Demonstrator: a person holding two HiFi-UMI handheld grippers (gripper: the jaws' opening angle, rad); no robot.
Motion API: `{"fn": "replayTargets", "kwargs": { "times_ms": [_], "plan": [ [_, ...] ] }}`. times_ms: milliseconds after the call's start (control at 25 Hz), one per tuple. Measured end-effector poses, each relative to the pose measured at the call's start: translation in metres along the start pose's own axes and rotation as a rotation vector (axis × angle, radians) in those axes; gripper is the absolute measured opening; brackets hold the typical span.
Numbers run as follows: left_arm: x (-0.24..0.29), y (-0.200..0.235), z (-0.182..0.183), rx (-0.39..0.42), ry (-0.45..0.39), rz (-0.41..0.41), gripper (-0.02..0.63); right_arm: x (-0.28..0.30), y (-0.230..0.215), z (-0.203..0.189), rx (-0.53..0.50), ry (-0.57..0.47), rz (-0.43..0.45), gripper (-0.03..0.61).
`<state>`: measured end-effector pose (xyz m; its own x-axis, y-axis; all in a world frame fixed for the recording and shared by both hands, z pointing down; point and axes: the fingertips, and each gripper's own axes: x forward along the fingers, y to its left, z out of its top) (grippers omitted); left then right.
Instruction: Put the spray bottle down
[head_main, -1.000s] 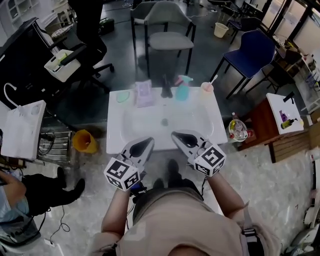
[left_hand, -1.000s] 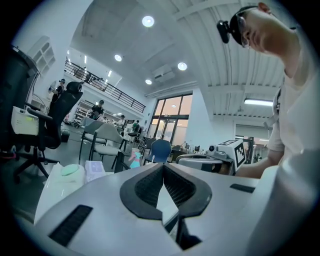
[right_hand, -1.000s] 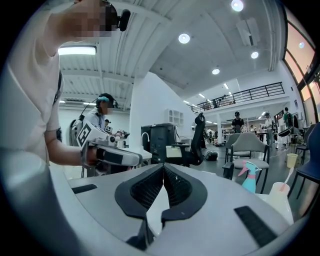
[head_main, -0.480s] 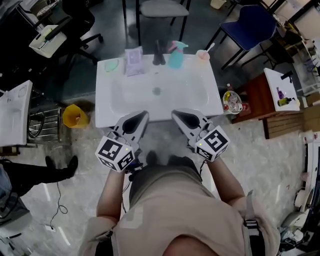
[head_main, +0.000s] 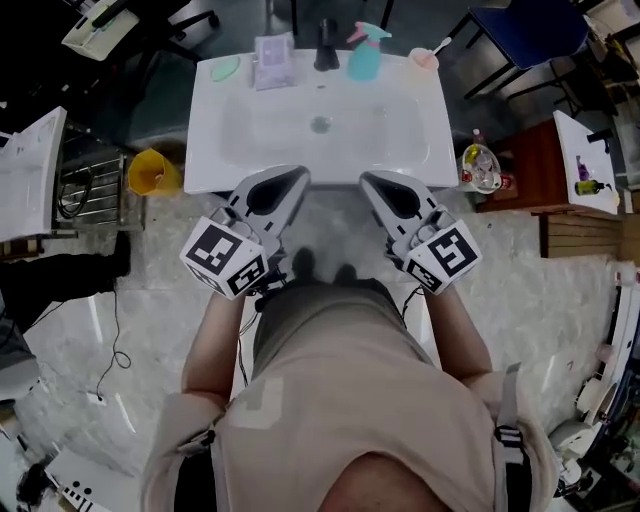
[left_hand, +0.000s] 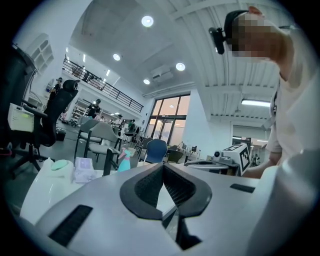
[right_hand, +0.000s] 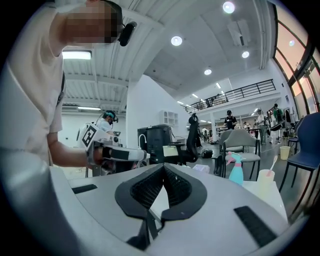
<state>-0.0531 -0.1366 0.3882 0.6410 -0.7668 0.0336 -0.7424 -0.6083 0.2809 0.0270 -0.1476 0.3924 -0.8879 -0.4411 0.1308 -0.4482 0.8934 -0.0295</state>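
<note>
A: Head view: how many of each?
B: Two grippers, left gripper (head_main: 300, 175) and right gripper (head_main: 368, 178), at the near edge of one white bench (head_main: 205, 150). One spray bottle (head_main: 361, 52) stands at its far edge between one tap (head_main: 326, 45) and one cup (head_main: 428, 58), well apart from both.
A: Left gripper view?
B: Jaws clenched on nothing. The bottle looks small and its lower part is hidden behind the gripper.
A: Right gripper view?
B: Jaws clenched and empty too. The bottle stands beside the cup, whose foot is cut off.
</note>
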Motion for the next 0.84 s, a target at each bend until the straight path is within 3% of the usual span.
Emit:
{"fn": "replayTargets", "kwargs": {
  "times_ms": [840],
  "plan": [
    [0.010,-0.059,-0.002,0.067,0.068,0.068,0.009,-0.051,0.002,0.005,0.031,-0.072,0.100,0.021]
  ]
}}
